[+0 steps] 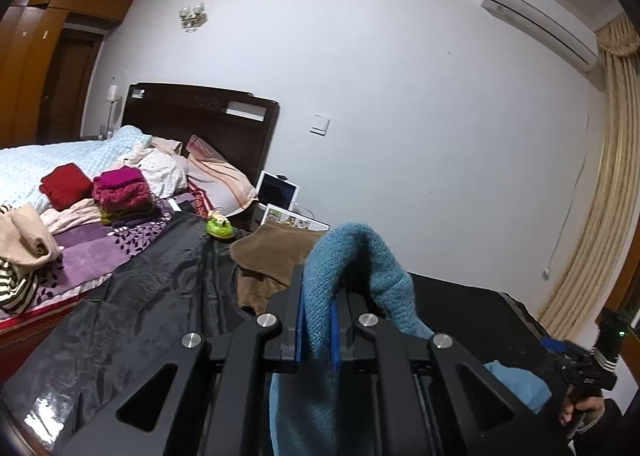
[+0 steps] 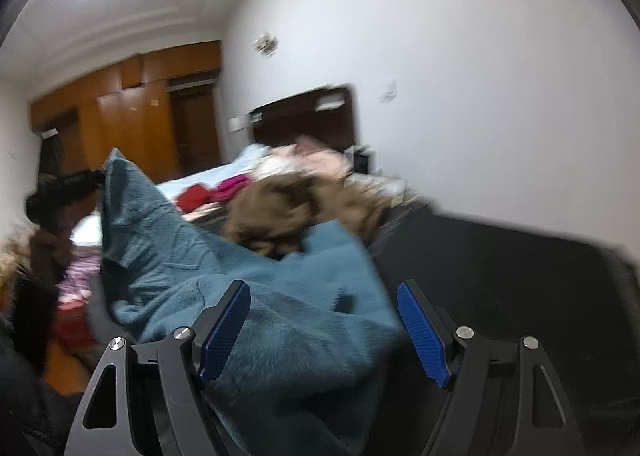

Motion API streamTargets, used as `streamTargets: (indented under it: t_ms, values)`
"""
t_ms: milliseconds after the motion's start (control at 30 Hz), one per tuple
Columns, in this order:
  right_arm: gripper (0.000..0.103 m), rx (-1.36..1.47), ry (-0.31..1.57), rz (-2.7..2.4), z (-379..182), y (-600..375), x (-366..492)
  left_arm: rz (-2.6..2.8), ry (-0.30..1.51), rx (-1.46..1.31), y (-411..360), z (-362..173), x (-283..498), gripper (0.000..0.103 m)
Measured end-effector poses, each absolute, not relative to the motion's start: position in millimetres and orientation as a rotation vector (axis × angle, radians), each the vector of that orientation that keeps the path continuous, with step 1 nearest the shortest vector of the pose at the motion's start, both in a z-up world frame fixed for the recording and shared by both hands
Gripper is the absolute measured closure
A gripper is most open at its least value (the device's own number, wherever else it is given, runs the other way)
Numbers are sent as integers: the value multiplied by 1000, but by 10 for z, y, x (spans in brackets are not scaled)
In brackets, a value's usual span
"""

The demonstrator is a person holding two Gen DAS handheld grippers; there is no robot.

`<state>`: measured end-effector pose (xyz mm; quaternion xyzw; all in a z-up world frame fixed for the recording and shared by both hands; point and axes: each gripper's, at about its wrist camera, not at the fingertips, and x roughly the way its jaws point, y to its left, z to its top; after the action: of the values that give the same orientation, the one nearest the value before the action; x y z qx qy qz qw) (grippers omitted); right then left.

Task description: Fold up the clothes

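Brown garment [image 1: 276, 252] lies beyond blue sweater [image 1: 320, 296] pinched by left gripper [image 1: 318, 320]; right gripper [image 2: 324, 320] spread

Left gripper [image 1: 316, 320]: jaws closed together, blue pads pinching a fold of the blue garment [image 1: 352, 256] between them; black linkage arms drawn in close; pointing forward and slightly downward.
Right gripper [image 2: 324, 320]: jaws spread wide, blue ribbed pads [image 2: 226, 330] apart; nothing pinched, though cloth lies between and below them; tilted, pointing somewhat downward.
Person's hand [image 1: 580, 410]: seen in the left wrist view at the lower right, wrapped round the right gripper's handle.
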<state>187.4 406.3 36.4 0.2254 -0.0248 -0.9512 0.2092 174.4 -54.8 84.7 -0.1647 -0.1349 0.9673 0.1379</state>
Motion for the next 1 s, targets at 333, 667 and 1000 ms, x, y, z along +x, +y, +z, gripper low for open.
streamTargets:
  t_ms: [333, 667, 1000]
  values:
    - [25, 790, -177, -2189, -116, 3541, 1066, 2835, -360, -480, -755, 919, 1751, 92]
    - [25, 959, -209, -1762, -461, 3016, 681, 2857, -372, -550, -826, 815, 1623, 91]
    - [25, 929, 5, -1625, -241, 2932, 1784, 2863, -415, -595, -858, 715, 1427, 91]
